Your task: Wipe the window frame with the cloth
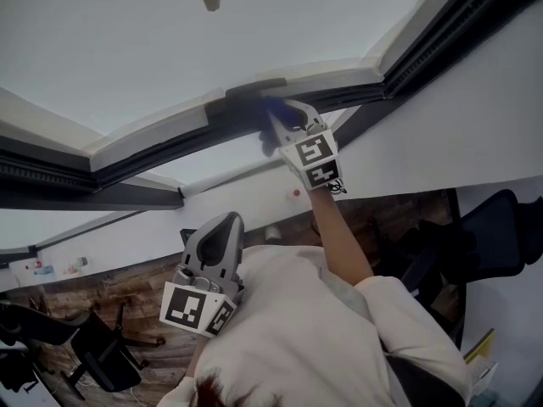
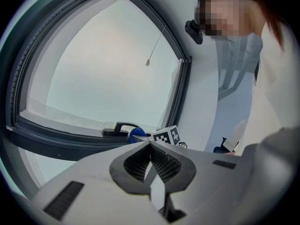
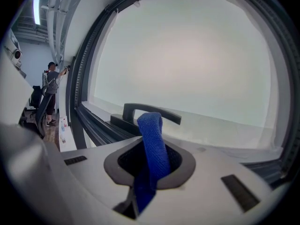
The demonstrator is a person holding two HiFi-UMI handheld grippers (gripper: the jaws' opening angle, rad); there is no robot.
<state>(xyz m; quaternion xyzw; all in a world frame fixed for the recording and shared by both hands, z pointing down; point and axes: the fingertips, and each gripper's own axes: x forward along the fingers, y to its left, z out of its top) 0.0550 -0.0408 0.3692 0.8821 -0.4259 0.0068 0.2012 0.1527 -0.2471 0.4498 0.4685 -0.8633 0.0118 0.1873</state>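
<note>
The right tongs [image 3: 149, 162] were closed on a cloth [image 3: 153, 136], which was gripped between the two jaws in the lower middle of the right gripper view. The cloth was seen to be bright blue, with a fine ribbed weave, and was folded into a narrow band. Its rounded, looped end stood out beyond the jaw tips, and a darker tail hung down inside the jaw gap. In the head view the right tongs [image 1: 278, 119] were raised to the upper middle of the frame, and the cloth [image 1: 277, 108] was shown as a small blue patch against the dark window frame [image 1: 170, 139]. Whether it touched the frame could not be made out.

The left tongs [image 2: 150, 146] were shut, pad against pad, with nothing held between them. In the head view the left tongs [image 1: 226, 224] were held low, left of centre, well apart from the window.

Just beyond the cloth a black window handle [image 3: 151, 111] was mounted on the window frame [image 3: 92, 122], along the lower edge of the pale pane. A pull cord [image 2: 148, 62] was hung in front of the glass. Dark office chairs [image 1: 100, 348] were seen on a wooden floor at the lower left of the head view.
</note>
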